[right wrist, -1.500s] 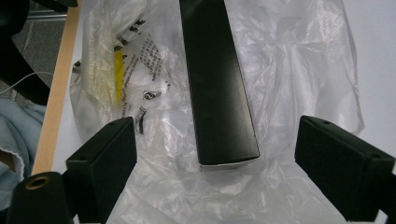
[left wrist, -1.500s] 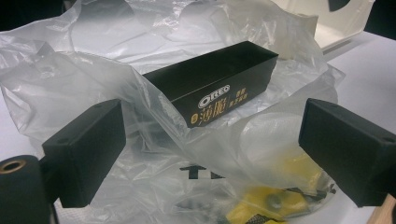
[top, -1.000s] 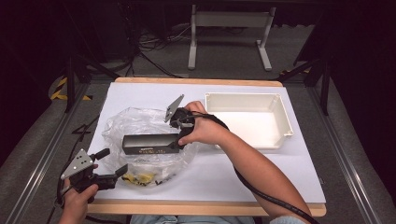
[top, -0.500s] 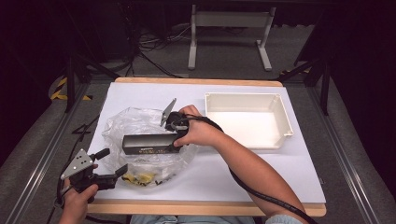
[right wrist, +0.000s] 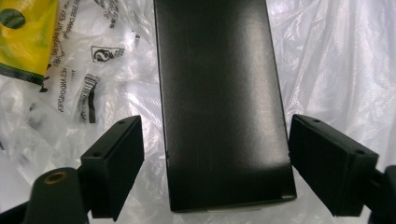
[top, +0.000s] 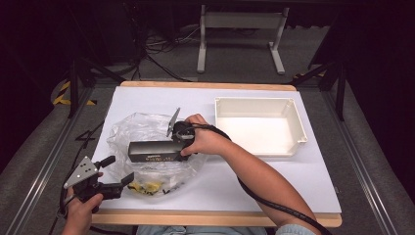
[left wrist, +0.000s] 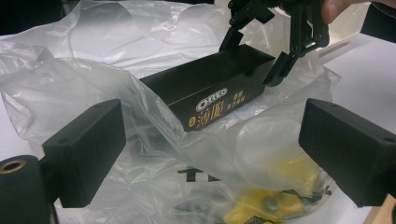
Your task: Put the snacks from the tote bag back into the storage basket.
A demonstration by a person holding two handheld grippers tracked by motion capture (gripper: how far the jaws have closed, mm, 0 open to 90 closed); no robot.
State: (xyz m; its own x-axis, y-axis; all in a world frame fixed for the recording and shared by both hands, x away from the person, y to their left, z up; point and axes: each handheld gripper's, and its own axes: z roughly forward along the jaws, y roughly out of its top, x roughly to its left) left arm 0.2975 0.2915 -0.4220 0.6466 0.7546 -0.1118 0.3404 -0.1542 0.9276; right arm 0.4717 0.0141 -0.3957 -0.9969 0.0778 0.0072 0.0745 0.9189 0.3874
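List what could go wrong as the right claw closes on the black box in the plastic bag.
1. The right claw straddles only the near end of the long black box, its jaws just closing with a gap on one side; lifted from that end, the box may tip or slip.
2. The box lies in the loose plastic bag, so film could get pinched or dragged along.
3. The left claw is open and off the bag, so nothing anchors it.

The long black cardboard box [right wrist: 219,102] looks matt and smooth — the clear plastic bag [left wrist: 84,79] beneath it is glossy and crinkled.
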